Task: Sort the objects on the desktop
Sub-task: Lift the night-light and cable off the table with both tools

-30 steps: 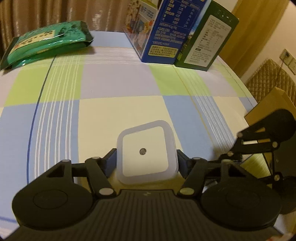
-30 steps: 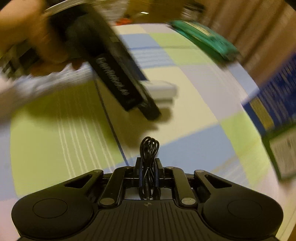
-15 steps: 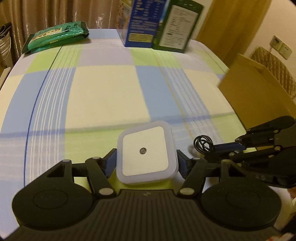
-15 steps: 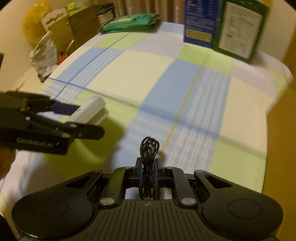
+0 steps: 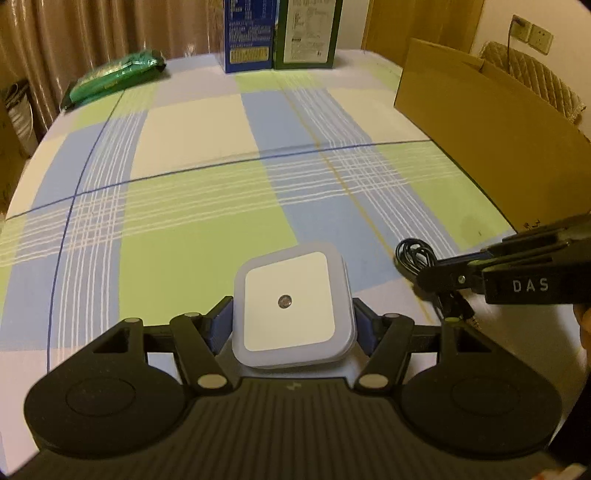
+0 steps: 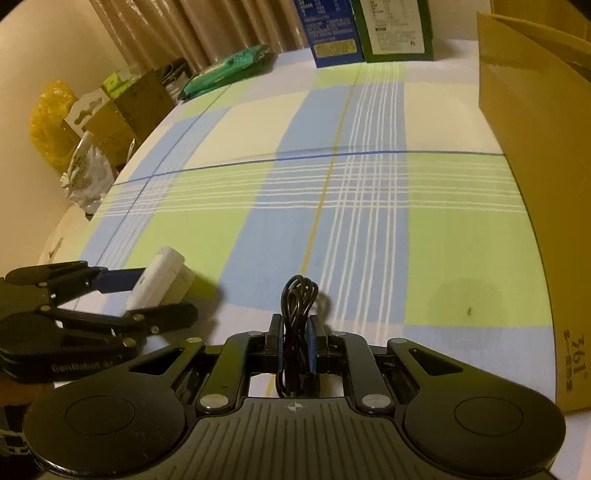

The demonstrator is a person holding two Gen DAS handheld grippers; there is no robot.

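Checked tablecloth [image 5: 207,206], brown curtains [image 5: 92,33] behind

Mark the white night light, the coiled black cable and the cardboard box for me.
white night light [image 5: 290,302], left wrist view, on its square front face.
coiled black cable [image 6: 298,295], right wrist view, on the loops above the jaws.
cardboard box [image 5: 480,122], left wrist view, on its near side wall.

A checked cloth of green, blue and cream squares [image 5: 207,192] covers the counter. Beyond its left edge stand brown pleated curtains [image 5: 74,48], a crinkled yellow plastic bag [image 6: 51,122] and what look like brown cardboard cartons [image 6: 125,110].
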